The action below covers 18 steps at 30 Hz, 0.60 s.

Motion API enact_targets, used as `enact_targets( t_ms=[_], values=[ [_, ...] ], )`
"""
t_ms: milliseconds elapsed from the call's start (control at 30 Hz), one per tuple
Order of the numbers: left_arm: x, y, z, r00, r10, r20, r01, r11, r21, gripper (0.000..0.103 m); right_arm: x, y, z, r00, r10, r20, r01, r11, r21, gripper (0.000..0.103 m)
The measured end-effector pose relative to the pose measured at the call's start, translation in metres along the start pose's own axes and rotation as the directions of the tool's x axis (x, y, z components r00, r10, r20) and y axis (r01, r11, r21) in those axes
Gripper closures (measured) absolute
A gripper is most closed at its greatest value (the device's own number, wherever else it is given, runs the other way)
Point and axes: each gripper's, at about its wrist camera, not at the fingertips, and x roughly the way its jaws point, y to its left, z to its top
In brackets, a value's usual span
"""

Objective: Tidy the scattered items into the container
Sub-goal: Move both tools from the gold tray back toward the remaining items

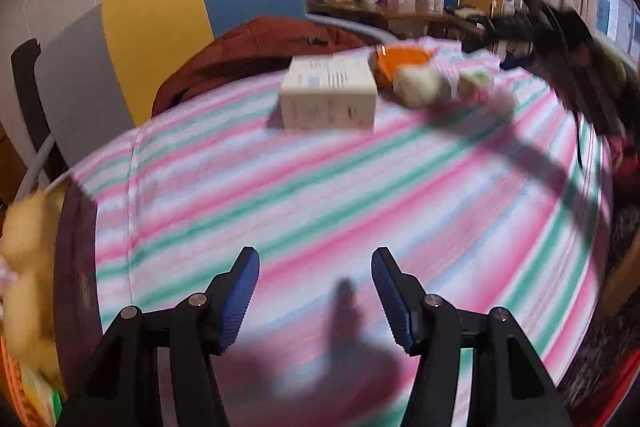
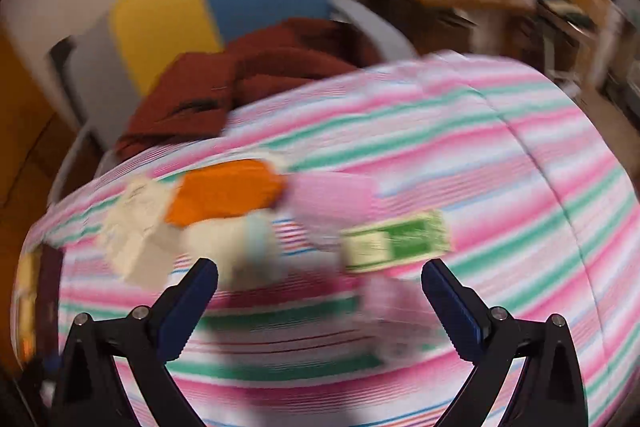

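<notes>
Both tongs, left (image 1: pixel 315 263) and right (image 2: pixel 320 277), stand apart, empty. Step: approach. Scattered items lie ahead; green packet (image 2: pixel 394 241) sits just beyond the right tongs. Next move likely requires descending astride it.

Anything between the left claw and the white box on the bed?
No, in the left wrist view only bare striped sheet lies between the open left claw and the white box, crossed by a shadow.

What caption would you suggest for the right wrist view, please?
Right gripper, jaws open, above scattered items: orange packet, green box, on the striped cloth.
</notes>
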Motion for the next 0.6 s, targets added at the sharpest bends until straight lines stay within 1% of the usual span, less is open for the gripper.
enact_targets(
  t_ms=[67, 133, 233, 267, 333, 367, 433, 467, 500, 567, 600],
  values=[
    [0.005, 0.004, 0.025, 1.000, -0.004, 0.030, 0.004, 1.000, -0.010, 0.044, 0.001, 0.011, -0.002, 1.000, 0.016, -0.009, -0.016, 0.999, -0.037, 0.000],
    [0.011, 0.008, 0.048, 0.998, -0.027, 0.051, 0.029, 0.999, -0.029, 0.044, 0.002, 0.016, -0.004, 1.000, 0.017, -0.020, -0.018, 0.998, -0.055, 0.000],
    [0.026, 0.016, 0.074, 0.994, -0.101, 0.052, 0.105, 0.992, -0.072, 0.044, 0.000, 0.021, -0.005, 0.998, 0.058, -0.015, -0.058, 0.997, -0.054, 0.000],
    [0.032, 0.019, 0.083, 0.993, -0.107, 0.045, 0.110, 0.991, -0.082, 0.044, 0.000, 0.023, -0.006, 0.997, 0.071, -0.012, -0.072, 0.996, -0.053, 0.000],
    [0.040, 0.021, 0.093, 0.994, -0.093, 0.049, 0.097, 0.993, -0.074, 0.043, 0.000, 0.028, -0.008, 0.997, 0.083, -0.007, -0.083, 0.995, -0.063, 0.000],
    [0.046, 0.022, 0.098, 0.995, -0.086, 0.044, 0.088, 0.994, -0.060, 0.039, 0.001, 0.033, -0.010, 0.996, 0.087, -0.007, -0.088, 0.993, -0.074, 0.000],
    [0.056, 0.021, 0.104, 0.994, -0.102, 0.023, 0.103, 0.994, -0.029, 0.035, 0.005, 0.046, -0.013, 0.996, 0.082, -0.017, -0.083, 0.989, -0.121, 0.000],
    [0.061, 0.020, 0.107, 0.993, -0.118, 0.015, 0.118, 0.993, -0.011, 0.024, 0.006, 0.051, -0.016, 0.997, 0.076, -0.021, -0.078, 0.987, -0.140, 0.000],
    [0.066, 0.021, 0.109, 0.991, -0.133, 0.006, 0.133, 0.991, 0.000, 0.019, 0.009, 0.056, -0.018, 0.997, 0.075, -0.032, -0.080, 0.984, -0.160, 0.000],
    [0.072, 0.025, 0.111, 0.988, -0.154, -0.003, 0.154, 0.988, -0.006, 0.019, 0.013, 0.061, -0.022, 0.995, 0.083, -0.050, -0.091, 0.980, -0.175, 0.000],
    [0.075, 0.031, 0.113, 0.986, -0.167, -0.002, 0.166, 0.986, -0.024, 0.019, 0.014, 0.063, -0.023, 0.995, 0.088, -0.050, -0.096, 0.979, -0.179, 0.000]
  ],
)
